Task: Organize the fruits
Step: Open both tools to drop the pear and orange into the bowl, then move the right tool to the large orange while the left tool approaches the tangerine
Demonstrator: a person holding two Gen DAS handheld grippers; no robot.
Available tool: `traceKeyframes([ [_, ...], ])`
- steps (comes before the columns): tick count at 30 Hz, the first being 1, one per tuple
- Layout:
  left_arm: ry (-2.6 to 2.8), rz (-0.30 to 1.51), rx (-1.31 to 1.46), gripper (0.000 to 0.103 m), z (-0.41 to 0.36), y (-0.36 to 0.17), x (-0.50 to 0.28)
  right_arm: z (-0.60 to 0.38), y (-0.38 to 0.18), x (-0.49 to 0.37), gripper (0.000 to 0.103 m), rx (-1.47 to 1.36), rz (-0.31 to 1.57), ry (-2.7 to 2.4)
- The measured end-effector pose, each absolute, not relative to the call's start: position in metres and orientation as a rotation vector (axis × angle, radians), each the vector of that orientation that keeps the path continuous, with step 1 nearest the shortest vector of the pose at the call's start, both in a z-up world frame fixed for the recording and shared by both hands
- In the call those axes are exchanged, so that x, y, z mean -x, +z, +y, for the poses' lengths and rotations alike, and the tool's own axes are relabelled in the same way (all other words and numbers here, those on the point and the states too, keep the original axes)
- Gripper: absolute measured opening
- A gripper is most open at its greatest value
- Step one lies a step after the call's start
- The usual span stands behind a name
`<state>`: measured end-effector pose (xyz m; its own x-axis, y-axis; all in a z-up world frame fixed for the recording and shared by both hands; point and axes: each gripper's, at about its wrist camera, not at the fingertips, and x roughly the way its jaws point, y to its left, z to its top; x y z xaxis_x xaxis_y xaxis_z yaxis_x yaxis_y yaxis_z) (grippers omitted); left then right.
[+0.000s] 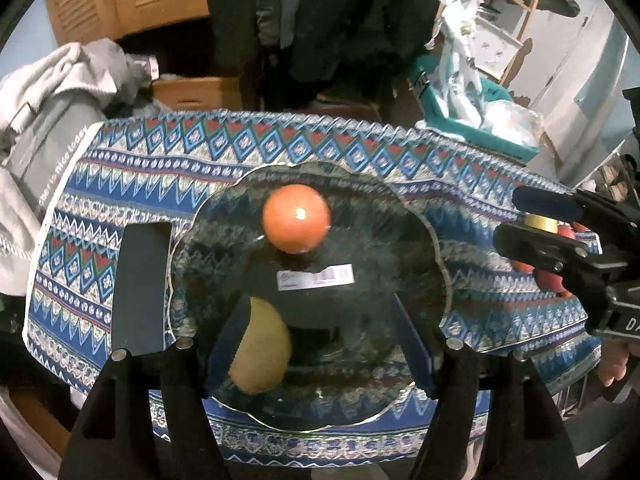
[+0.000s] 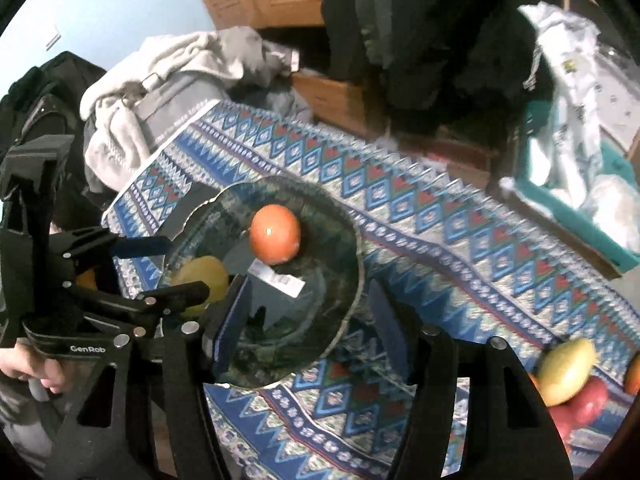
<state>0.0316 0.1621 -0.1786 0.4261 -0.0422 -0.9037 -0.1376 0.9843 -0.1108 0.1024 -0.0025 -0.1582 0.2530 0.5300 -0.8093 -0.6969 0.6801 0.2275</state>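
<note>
round orange fruit (image 1: 297, 218) rests inside the clear scalloped glass bowl (image 1: 434, 240), toward the 12 o'clock side of the bowl floor. yellow-green pear-shaped fruit (image 1: 262, 350) lies in the same bowl at 7 o'clock, well apart from the orange fruit. a white barcode label (image 1: 316, 277) sits between them. the bowl stands on the blue patterned cloth (image 1: 320, 136) covering the surface. left gripper (image 1: 280, 300): jaws wide, holding nothing, poised over the bowl. right gripper (image 2: 308, 316): jaws wide, holding nothing, at the bowl's near rim. loose yellow fruit (image 2: 566, 370) and red fruits (image 2: 588, 400) lie on the cloth at 4 o'clock in the right wrist view.
</note>
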Motion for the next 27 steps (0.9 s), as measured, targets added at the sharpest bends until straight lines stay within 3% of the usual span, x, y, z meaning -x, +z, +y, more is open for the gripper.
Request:
traceKeyframes([
  [10,-0.031,1.079,0.150,0.075,0.119,-0.147,-0.038,-0.047,-0.123,-0.092,0.075,0.186,0.949,0.765],
  [27,-0.157,1.004,0.056,0.077,0.040,-0.106,-0.047,-0.152,-0.091,-0.092,0.079,0.117,0.891,0.593],
])
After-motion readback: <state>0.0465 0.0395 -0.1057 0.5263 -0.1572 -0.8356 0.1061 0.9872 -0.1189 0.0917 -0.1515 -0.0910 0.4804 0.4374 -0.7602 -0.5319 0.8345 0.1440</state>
